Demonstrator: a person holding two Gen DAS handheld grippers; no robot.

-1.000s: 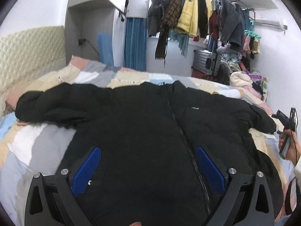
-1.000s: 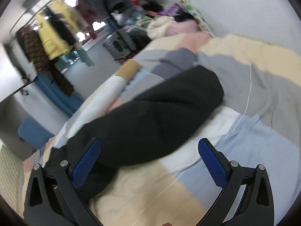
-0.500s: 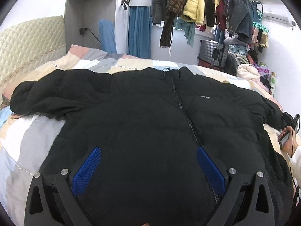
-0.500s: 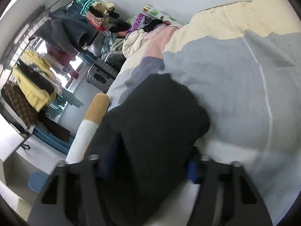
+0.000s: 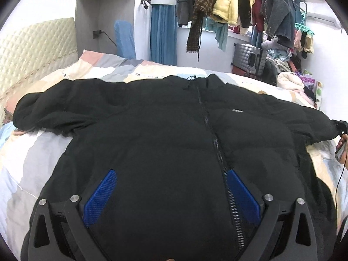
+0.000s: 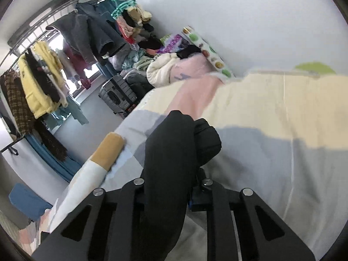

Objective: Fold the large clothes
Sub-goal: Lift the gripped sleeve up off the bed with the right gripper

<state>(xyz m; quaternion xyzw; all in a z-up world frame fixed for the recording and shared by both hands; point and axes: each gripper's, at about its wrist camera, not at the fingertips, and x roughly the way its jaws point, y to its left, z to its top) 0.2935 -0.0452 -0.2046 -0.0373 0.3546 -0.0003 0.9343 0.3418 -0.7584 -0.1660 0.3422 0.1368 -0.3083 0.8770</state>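
Jacket (image 5: 165, 143), black, spread flat and zipped on bed (image 5: 28, 158), no fold yet made: right gripper (image 6: 171, 187) clamped on sleeve cuff (image 6: 184, 139), left gripper (image 5: 171, 187) fingers apart above hem.

Black jacket (image 5: 165, 134) atop patchwork-quilted bed (image 5: 28, 152)

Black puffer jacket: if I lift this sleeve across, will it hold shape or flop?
Likely floppy: the sleeve already bunches in the shut right gripper. The black puffer jacket looks puffy, so probably light, bulky and springy when folded.
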